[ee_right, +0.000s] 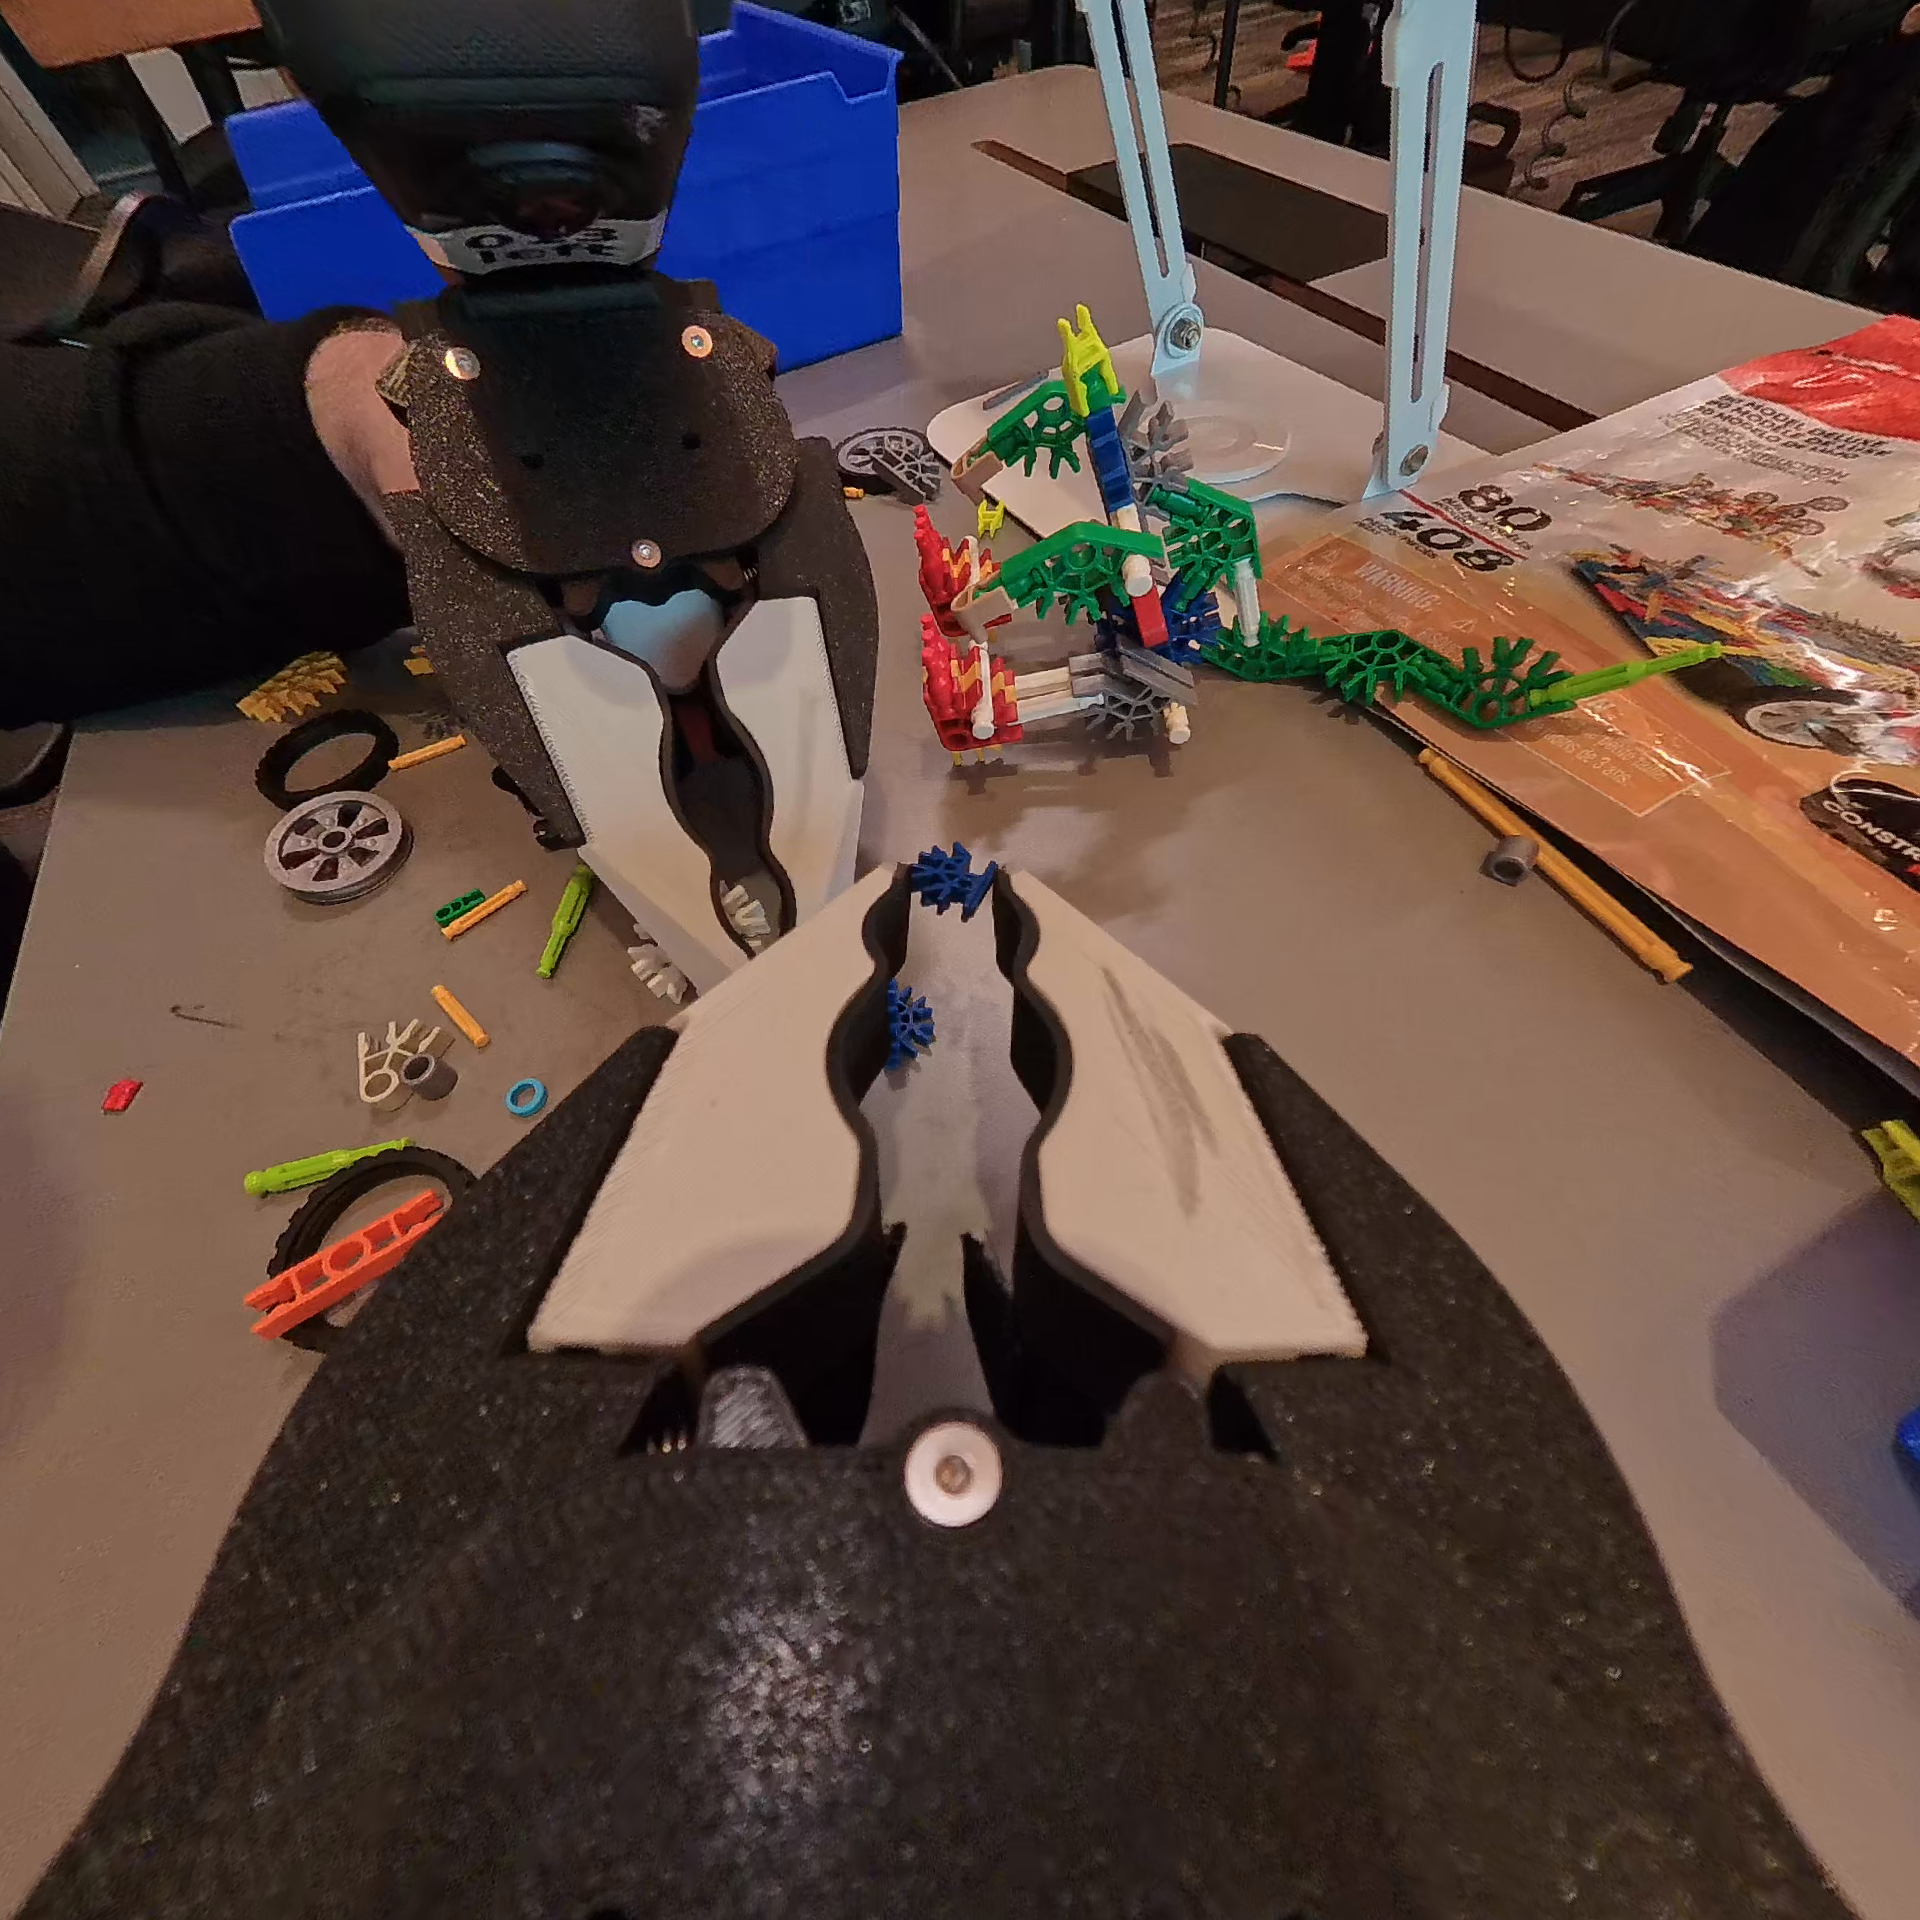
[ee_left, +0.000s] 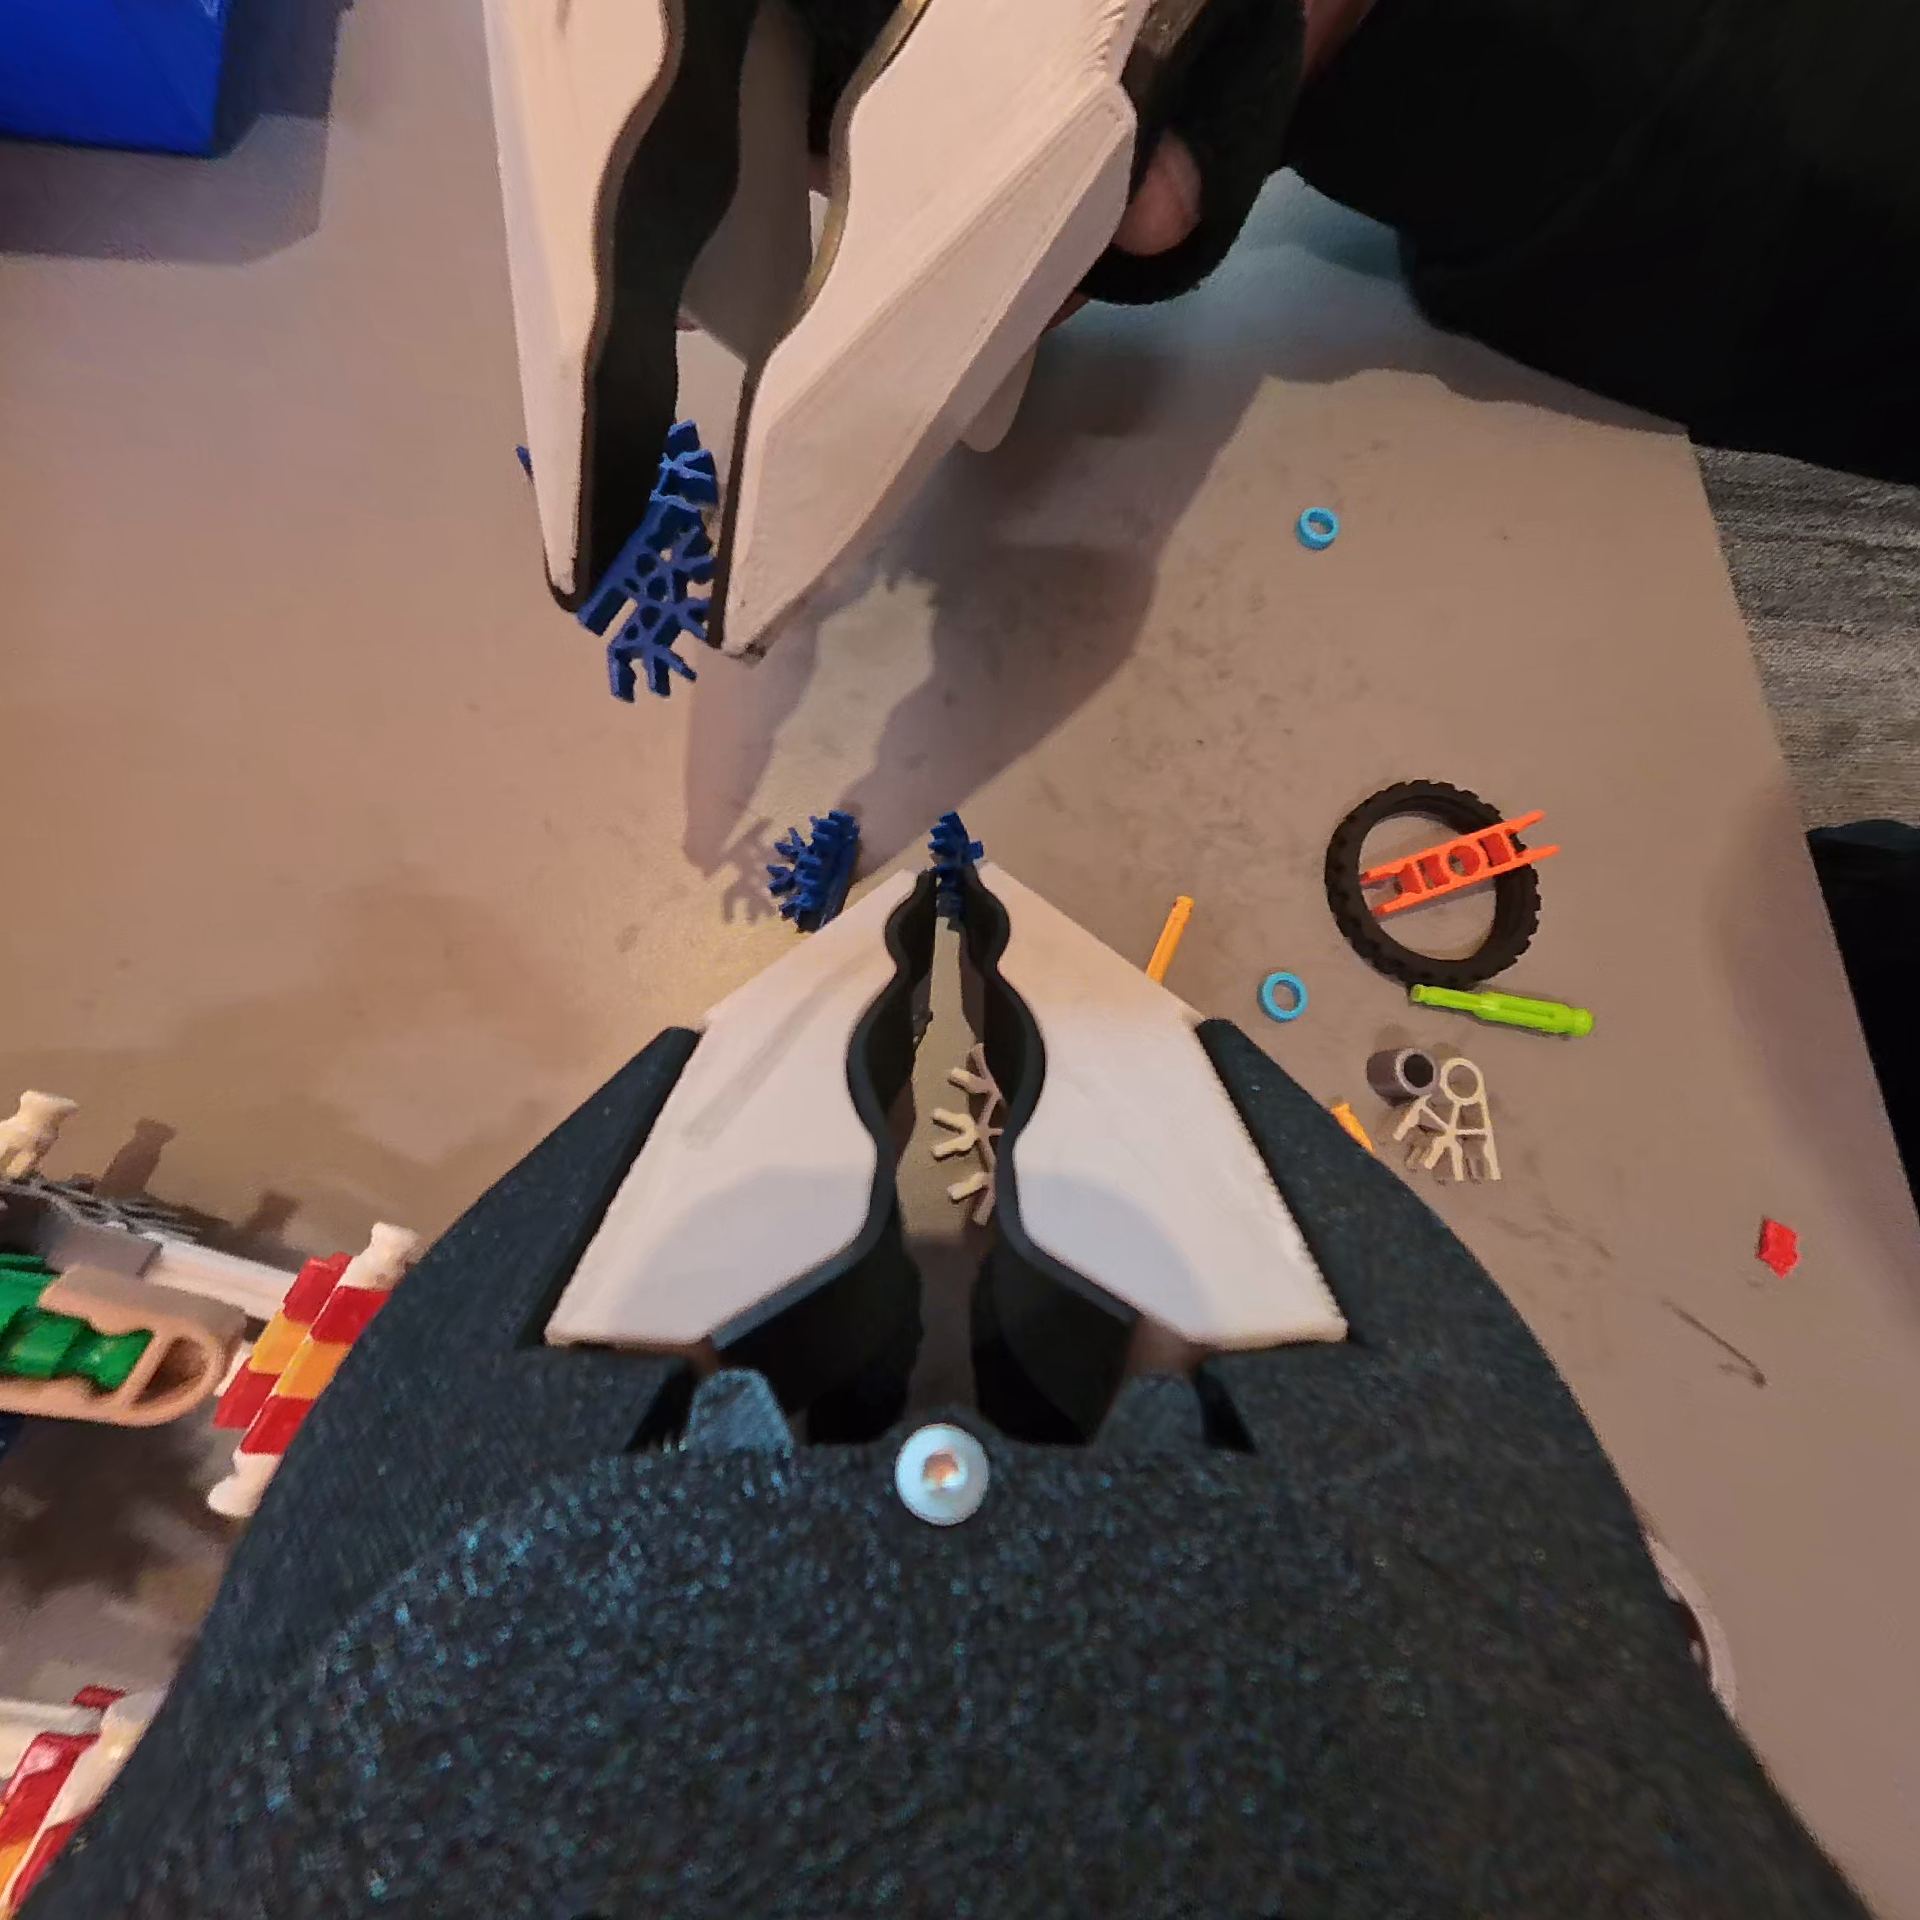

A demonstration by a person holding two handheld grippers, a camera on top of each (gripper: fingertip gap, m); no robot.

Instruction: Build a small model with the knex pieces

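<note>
My left gripper [ee_left: 951,883] is shut on a small blue snowflake connector [ee_left: 954,844] that sticks out past its tips, low over the grey table [ee_left: 312,727]. A second blue connector [ee_left: 816,868] lies on the table just left of the tips. A cream connector [ee_left: 971,1132] lies under its fingers. My right gripper [ee_right: 951,883] is shut on another blue connector [ee_right: 951,878] and holds it above the table. It also shows in the left wrist view [ee_left: 655,623], beyond my left gripper and to its left. A loose blue connector [ee_right: 909,1023] lies below it.
A built model [ee_right: 1091,582] of green, red, blue and grey pieces stands behind. A printed bag [ee_right: 1662,644], a blue bin [ee_right: 810,208] and a white stand [ee_right: 1226,436] sit farther back. A tyre with an orange piece [ee_left: 1434,883], rods and rings lie near the table edge [ee_left: 1756,727]. Left tips to right tips: about 7 cm.
</note>
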